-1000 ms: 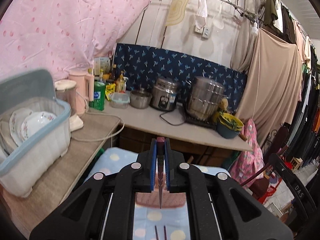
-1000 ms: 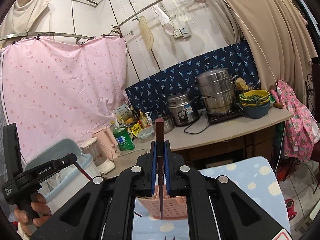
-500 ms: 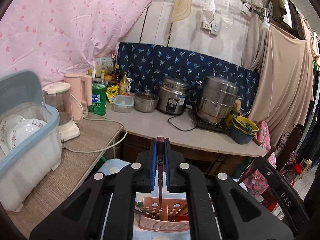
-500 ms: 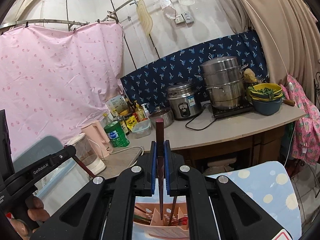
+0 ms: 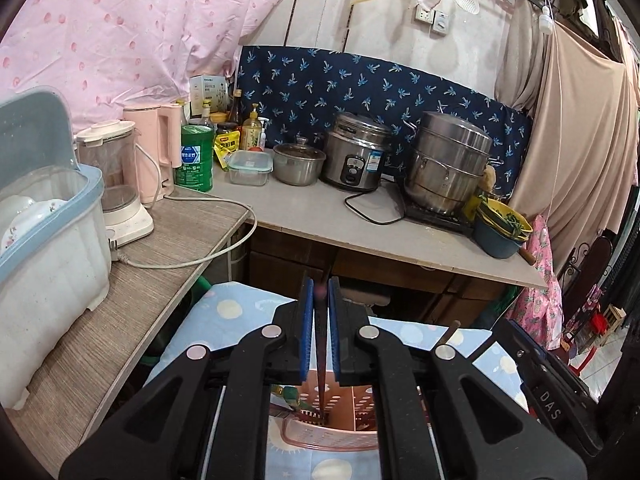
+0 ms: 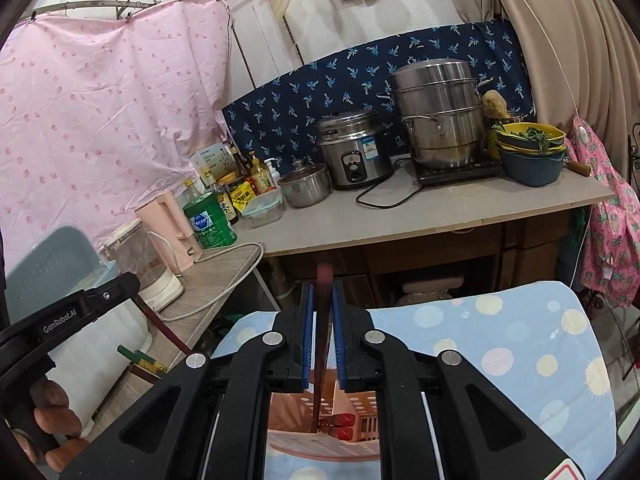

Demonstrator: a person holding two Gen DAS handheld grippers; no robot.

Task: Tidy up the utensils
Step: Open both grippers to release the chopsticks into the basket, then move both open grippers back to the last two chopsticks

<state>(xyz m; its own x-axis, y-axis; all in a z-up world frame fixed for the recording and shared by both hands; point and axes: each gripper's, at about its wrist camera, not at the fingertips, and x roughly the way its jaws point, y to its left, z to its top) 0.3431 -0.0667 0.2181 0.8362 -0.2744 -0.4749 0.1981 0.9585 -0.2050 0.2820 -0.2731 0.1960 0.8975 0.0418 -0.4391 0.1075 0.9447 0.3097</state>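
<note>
My left gripper (image 5: 320, 296) is shut on a dark red chopstick (image 5: 320, 344) whose lower end hangs inside a pink perforated utensil basket (image 5: 320, 440) on the blue dotted cloth. My right gripper (image 6: 322, 300) is shut on a second dark red chopstick (image 6: 323, 320), its lower end over the same pink basket (image 6: 324, 452), where red-handled utensils (image 6: 340, 426) lie. The left gripper also shows in the right wrist view (image 6: 136, 280) at the left, with its chopstick slanting down toward the basket.
A blue-rimmed dish bin with plates (image 5: 44, 236) stands on the wooden side counter (image 5: 132, 300). A blender (image 5: 116, 184), pink kettle (image 5: 154, 152), green can, pots (image 5: 444, 160), rice cooker (image 5: 356, 152) and a bowl of greens (image 5: 500, 228) crowd the back counter. A cord (image 5: 208, 248) trails across.
Both grippers have come down toward the table with their chopsticks. The pink basket has come in under each gripper and the chopstick ends now reach into it.
</note>
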